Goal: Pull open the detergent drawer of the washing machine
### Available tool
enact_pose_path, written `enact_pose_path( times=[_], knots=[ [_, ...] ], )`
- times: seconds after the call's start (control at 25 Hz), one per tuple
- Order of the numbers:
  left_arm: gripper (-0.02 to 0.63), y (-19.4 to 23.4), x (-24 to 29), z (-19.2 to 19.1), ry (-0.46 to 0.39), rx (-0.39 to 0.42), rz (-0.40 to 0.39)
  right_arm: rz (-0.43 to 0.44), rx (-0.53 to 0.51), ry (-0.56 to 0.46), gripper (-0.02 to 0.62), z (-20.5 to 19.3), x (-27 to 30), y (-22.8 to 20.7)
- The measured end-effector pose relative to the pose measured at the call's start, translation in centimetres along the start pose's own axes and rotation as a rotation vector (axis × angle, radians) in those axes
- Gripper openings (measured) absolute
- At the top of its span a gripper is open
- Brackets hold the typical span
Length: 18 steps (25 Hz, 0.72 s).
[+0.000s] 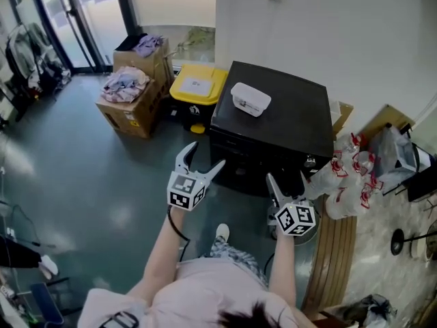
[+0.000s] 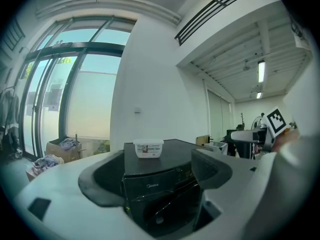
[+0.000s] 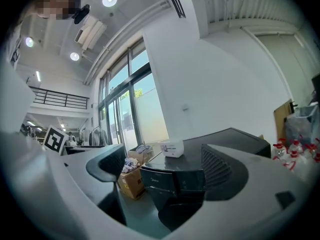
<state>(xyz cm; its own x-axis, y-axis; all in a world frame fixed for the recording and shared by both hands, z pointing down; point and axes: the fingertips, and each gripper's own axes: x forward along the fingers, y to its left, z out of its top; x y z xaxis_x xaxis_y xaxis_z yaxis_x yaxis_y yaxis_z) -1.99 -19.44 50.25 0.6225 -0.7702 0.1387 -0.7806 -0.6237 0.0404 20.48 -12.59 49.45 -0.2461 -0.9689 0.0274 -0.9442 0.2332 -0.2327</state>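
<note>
Detergent drawer (image 2: pixel 147 185) sits shut on the front of one black washing machine (image 1: pixel 273 108). Left gripper (image 1: pixel 206 154) and right gripper (image 1: pixel 287 178) hang near it, jaws spread, empty. One white tub (image 1: pixel 250 98) sits on top. Two cardboard boxes (image 1: pixel 133 106) stand nearby.

This looks like a big work hall or test room, maybe, not a home. A black washing machine (image 1: pixel 273 108) stands by a white wall (image 1: pixel 328 26), near cardboard boxes (image 1: pixel 133 115) of clothes (image 1: pixel 125 83). There are tall glass doors (image 1: pixel 75 19) and round lights (image 3: pixel 109 0) on a high ceiling.
</note>
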Motion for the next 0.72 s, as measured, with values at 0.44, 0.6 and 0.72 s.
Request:
enact_pose_path(
  times=[0.44,0.6,0.72],
  knots=[
    [0.402,4.6,8.4,0.7,0.021,-0.023,0.041,0.044,0.003,0.028,0.476,1.0,10.4,-3.5],
    [0.402,5.9,9.8,0.5,0.033,-0.028,0.035,0.046,0.001,0.052,0.476,0.6,12.9,-3.4],
    [0.402,6.8,10.8,0.7,0.034,-0.030,0.028,0.052,-0.011,0.061,0.476,0.8,14.6,-2.9]
  ],
)
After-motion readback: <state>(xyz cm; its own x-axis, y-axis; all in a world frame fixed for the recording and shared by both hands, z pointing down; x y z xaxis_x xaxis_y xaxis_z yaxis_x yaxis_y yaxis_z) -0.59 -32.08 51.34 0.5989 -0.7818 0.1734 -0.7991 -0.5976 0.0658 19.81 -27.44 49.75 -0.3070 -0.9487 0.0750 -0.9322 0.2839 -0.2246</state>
